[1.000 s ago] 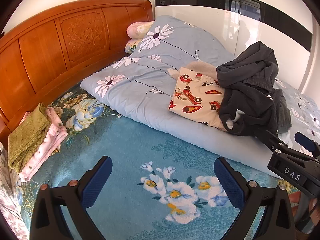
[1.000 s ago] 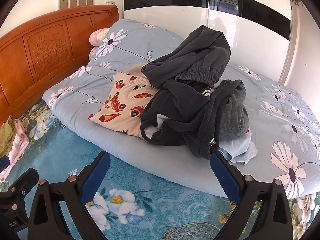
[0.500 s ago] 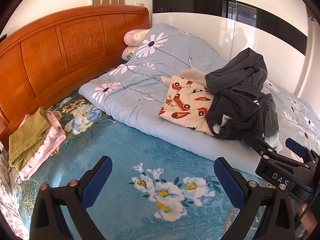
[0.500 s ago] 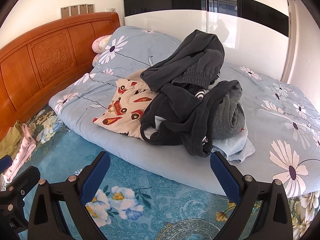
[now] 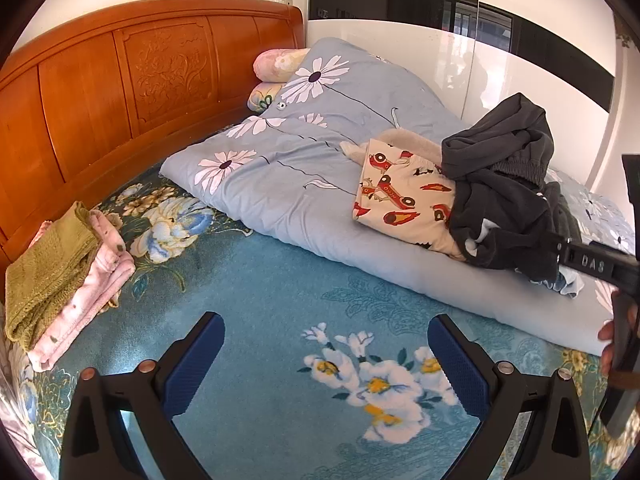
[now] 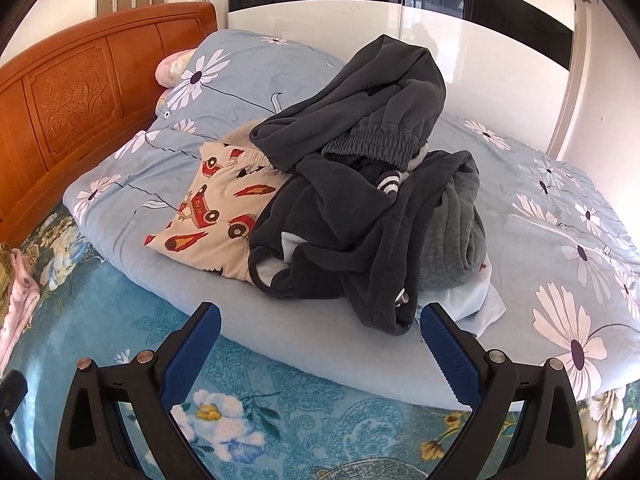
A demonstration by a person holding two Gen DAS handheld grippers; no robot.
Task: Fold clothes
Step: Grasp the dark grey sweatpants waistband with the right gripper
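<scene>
A heap of dark grey clothes lies on the blue daisy quilt, partly over a cream garment printed with red cars. A light blue piece sticks out under the heap. The heap also shows in the left wrist view. My right gripper is open and empty, just short of the heap's near edge. My left gripper is open and empty above the teal floral sheet. Folded olive and pink clothes lie at the left by the headboard.
A carved wooden headboard runs along the left. Pillows sit at the head of the bed. White glossy wardrobe doors stand behind the bed. The right gripper's body reaches into the left wrist view at the right edge.
Both grippers have drawn back and shifted a little, so the heap looks smaller and further right in the left wrist view. Both stay open. The clothes have not moved.
</scene>
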